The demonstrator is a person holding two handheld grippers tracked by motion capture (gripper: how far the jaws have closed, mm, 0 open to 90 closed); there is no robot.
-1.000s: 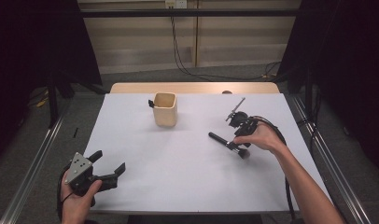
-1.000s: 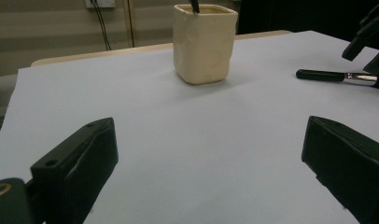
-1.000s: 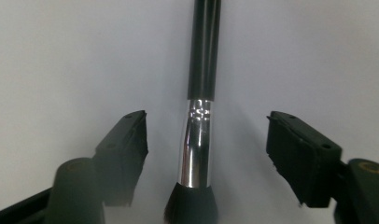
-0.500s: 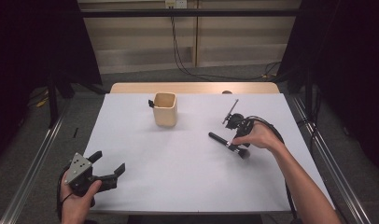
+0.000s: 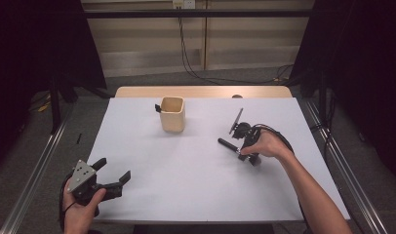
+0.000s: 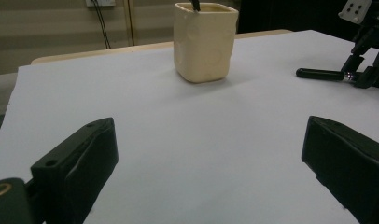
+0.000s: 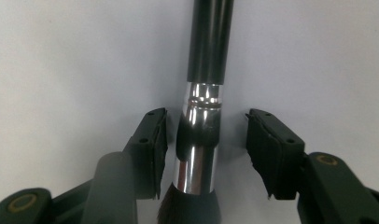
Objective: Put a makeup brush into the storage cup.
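A make-up brush with a black handle and a silver ferrule lies flat on the white table at the right. My right gripper points down over it, its jaws on either side of the ferrule. They have just been closing. The left pad stands close to the metal and the right pad is still a gap away, so nothing is gripped. At the table's front left corner my left gripper rests wide open with nothing between its fingers.
A cream square cup stands at the back middle of the white table, with a small black thing at its rim. In the left gripper view the cup is straight ahead and the brush handle far right.
The right hand has edged slightly left over the brush. The left gripper has kept still.
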